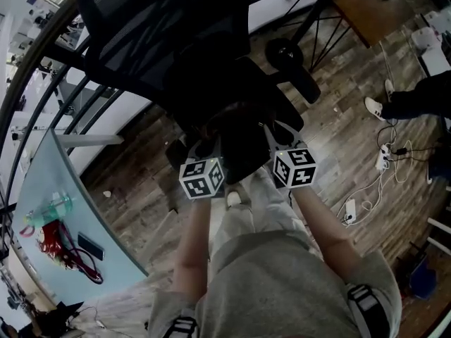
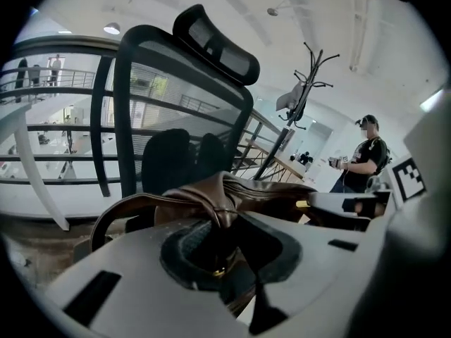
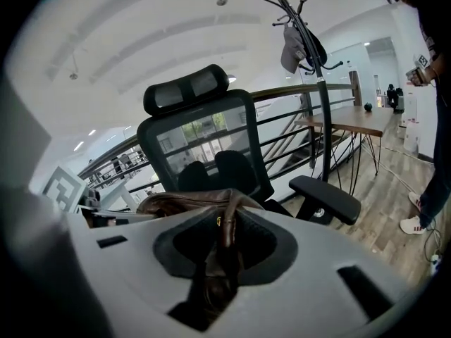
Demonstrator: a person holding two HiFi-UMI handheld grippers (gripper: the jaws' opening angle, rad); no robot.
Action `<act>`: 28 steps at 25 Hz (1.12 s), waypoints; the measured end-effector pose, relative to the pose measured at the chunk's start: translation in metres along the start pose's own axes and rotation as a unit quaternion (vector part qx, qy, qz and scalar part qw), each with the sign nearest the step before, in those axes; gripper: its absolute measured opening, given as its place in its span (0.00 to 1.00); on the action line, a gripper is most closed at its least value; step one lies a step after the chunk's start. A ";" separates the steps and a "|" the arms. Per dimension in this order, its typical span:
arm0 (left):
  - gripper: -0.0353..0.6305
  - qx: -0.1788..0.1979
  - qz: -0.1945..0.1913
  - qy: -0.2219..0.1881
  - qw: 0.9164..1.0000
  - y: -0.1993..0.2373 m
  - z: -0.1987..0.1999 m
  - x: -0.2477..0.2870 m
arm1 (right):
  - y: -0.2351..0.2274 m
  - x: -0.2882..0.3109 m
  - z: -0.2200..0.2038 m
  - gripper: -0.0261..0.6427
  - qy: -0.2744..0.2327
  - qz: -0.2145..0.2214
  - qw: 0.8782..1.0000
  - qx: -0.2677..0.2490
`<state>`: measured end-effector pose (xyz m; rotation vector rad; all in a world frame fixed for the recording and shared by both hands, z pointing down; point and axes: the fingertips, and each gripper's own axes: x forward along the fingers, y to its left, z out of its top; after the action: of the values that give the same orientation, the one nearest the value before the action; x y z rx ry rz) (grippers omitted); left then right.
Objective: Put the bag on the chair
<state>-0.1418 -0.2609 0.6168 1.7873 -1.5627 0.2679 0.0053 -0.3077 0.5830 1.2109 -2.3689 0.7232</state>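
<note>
A black mesh office chair [image 1: 162,34] with a headrest stands right in front of me; it also fills the left gripper view [image 2: 183,104] and the right gripper view [image 3: 204,139]. A brown leather bag [image 1: 243,132] hangs between my two grippers, just in front of the chair's seat. My left gripper [image 2: 218,241] is shut on a brown strap of the bag [image 2: 268,192]. My right gripper [image 3: 225,238] is shut on another strap of the bag [image 3: 183,203]. In the head view the left gripper [image 1: 203,150] and the right gripper [image 1: 278,141] sit side by side at the bag's ends.
A glass table [image 1: 49,189] with a bottle, a red item and a phone lies at the left. A railing runs behind the chair. A wooden table [image 1: 366,5], a standing person [image 1: 416,97] and floor cables [image 1: 373,174] are at the right. A coat stand [image 3: 303,34] rises behind.
</note>
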 end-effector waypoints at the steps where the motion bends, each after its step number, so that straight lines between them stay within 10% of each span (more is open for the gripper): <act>1: 0.14 -0.002 0.002 0.003 1.000 0.004 -0.002 0.006 | -0.002 0.007 -0.004 0.14 0.004 -0.001 1.000 0.000; 28: 0.14 -0.008 0.047 0.124 0.991 0.063 -0.074 0.105 | -0.054 0.101 -0.088 0.14 0.094 -0.042 0.994 0.020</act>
<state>-0.1529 -0.2938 0.7554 1.6012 -1.4683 0.5014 0.0025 -0.3448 0.7220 1.1962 -2.1467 0.8232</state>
